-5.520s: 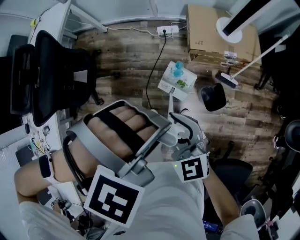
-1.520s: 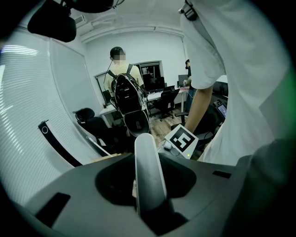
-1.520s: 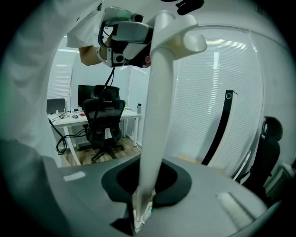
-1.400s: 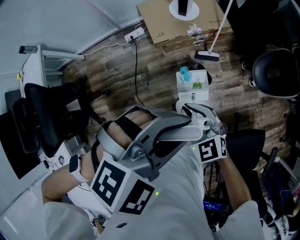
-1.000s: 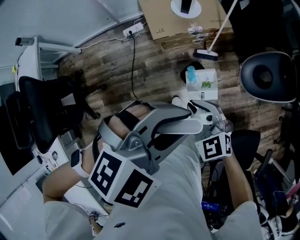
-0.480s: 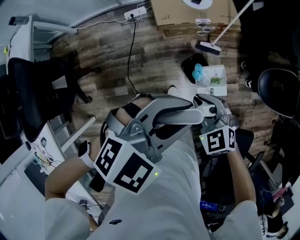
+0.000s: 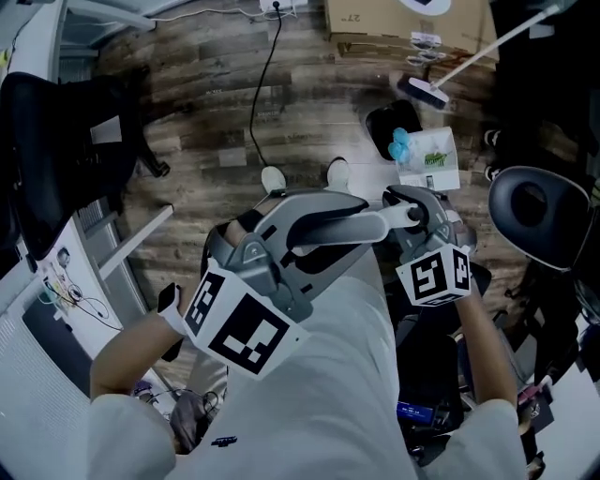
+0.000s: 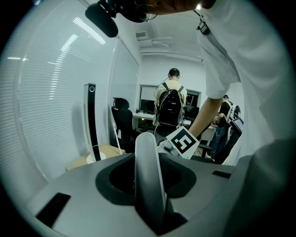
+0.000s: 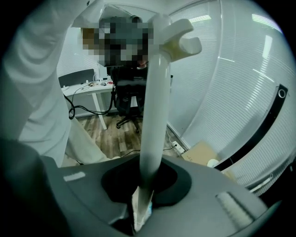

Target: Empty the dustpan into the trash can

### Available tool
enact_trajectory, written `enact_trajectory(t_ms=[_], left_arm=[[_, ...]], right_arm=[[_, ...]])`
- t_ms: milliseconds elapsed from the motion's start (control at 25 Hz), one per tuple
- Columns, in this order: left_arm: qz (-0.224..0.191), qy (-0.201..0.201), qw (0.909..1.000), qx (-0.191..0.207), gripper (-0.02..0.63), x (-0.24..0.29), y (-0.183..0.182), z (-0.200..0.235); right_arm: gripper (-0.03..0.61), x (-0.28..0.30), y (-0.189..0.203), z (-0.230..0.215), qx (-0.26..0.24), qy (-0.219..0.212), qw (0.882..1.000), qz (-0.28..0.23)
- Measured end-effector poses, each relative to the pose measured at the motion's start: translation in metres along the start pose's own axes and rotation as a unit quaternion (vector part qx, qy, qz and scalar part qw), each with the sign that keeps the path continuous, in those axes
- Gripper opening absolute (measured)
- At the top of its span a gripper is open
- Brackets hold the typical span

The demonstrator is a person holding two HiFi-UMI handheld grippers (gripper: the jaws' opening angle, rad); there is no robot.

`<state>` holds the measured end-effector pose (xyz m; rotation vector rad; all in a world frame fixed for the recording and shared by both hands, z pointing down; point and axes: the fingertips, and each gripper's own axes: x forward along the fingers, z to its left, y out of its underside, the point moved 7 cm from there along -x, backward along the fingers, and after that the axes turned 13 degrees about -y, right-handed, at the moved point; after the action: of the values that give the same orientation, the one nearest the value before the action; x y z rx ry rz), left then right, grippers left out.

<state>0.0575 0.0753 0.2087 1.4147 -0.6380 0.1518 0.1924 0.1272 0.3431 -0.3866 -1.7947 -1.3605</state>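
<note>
The left claw is grey, as is the handle in it. The right claw is grey too, and its handle is white. Each marker cube bears black-and-white squares. The floor is brown, streaked planking. The office chair is black, the cardboard box tan and the shirt white.

My left claw grips a grey bar, but the pads sit deep in the dark recess and I can't see where they press. The white handle sinks the same way into my right claw. From above, that claw and its cube cover the dustpan's near edge, so I can't follow the handle down to it. The dustpan hides part of the can. Its blue and green litter is too small to name. The broom's stick and the box run off the top edge.
</note>
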Motion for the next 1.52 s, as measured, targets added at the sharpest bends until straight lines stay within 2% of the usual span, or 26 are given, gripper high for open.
enact_trajectory(t_ms=[320, 680, 1120, 1320, 1520], left_arm=[[-0.008, -0.057, 0.9955, -0.075, 0.115, -0.020, 0.039, 0.005], [-0.023, -0.122, 0.9785, -0.165, 0.115, -0.038, 0.073, 0.001], [-0.032, -0.156, 0.9611, -0.226, 0.114, -0.053, 0.109, 0.003], [-0.035, -0.176, 0.9475, -0.265, 0.114, -0.057, 0.124, 0.000], [-0.040, -0.192, 0.9381, -0.285, 0.112, -0.064, 0.143, 0.004]], right_arm=[[0.041, 0.030, -0.008, 0.003, -0.046, -0.069, 0.996, 0.032], [0.041, 0.055, -0.015, 0.004, -0.094, -0.135, 0.984, 0.072], [0.041, 0.084, -0.023, 0.008, -0.130, -0.191, 0.967, 0.109], [0.043, 0.094, -0.023, 0.010, -0.149, -0.223, 0.954, 0.132], [0.043, 0.110, -0.026, 0.012, -0.162, -0.251, 0.942, 0.154]])
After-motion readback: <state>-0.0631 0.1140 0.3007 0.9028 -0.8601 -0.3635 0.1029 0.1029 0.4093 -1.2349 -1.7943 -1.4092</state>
